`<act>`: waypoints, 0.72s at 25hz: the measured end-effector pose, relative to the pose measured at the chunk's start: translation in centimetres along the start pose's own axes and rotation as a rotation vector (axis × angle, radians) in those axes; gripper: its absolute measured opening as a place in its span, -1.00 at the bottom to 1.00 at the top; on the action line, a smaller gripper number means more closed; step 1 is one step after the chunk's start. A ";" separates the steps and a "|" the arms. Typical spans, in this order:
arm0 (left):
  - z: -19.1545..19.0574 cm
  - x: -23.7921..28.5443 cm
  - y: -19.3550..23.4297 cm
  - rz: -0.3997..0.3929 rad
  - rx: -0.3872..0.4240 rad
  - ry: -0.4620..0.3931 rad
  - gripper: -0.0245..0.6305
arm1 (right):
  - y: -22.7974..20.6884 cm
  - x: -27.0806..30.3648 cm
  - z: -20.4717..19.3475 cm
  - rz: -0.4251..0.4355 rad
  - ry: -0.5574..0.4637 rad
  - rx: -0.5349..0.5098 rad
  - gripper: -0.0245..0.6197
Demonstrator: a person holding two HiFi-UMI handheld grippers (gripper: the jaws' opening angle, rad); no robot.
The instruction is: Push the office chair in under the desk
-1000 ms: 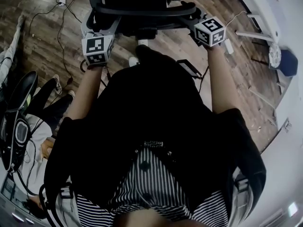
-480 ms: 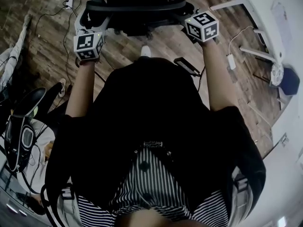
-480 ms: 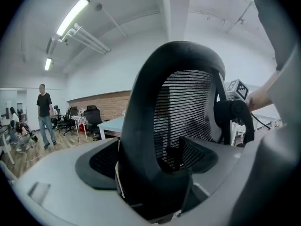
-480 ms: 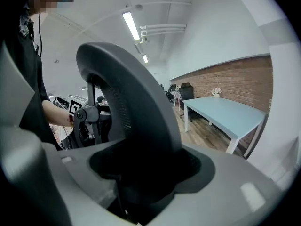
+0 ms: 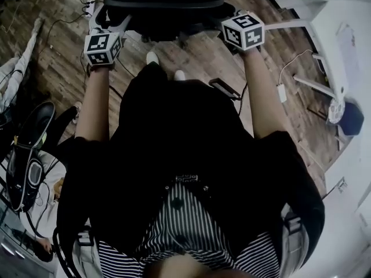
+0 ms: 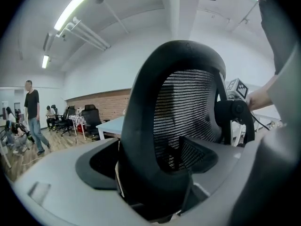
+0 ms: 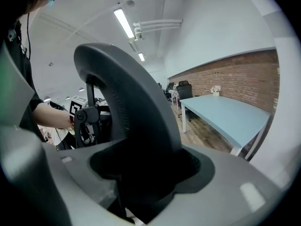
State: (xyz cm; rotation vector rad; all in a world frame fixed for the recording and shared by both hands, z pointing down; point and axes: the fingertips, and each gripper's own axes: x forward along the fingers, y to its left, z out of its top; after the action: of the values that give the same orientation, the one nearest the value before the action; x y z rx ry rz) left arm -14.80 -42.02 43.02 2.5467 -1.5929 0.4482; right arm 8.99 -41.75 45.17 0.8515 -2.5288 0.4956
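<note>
Left tongs (image 5: pixel 108 23), right tongs (image 5: pixel 227 15) grip chair (image 5: pixel 168 9) — wood floor (image 5: pixel 52 68).

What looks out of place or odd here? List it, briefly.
Nothing is spilled or broken. The one untidy thing: loose cables and a power strip lie on the wood floor to the left of the office chair, where they might snag it as it rolls.

Office chair (image 5: pixel 168 7) sits between left gripper (image 5: pixel 110 22), right gripper (image 5: pixel 227 21).
</note>
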 end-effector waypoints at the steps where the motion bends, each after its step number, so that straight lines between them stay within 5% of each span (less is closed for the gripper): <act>1: 0.1 0.7 1.2 -0.002 0.005 -0.006 0.30 | -0.3 1.0 0.7 -0.005 0.000 0.001 -0.04; 18: 1.7 13.7 20.0 -0.188 0.052 -0.024 0.29 | -5.1 17.5 10.1 -0.153 0.006 0.130 -0.04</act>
State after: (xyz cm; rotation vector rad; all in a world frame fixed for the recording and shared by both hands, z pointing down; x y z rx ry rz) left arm -26.79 -63.16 44.21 2.7166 -1.3483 0.4461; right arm -3.20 -58.62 46.29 1.0800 -2.4234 0.6159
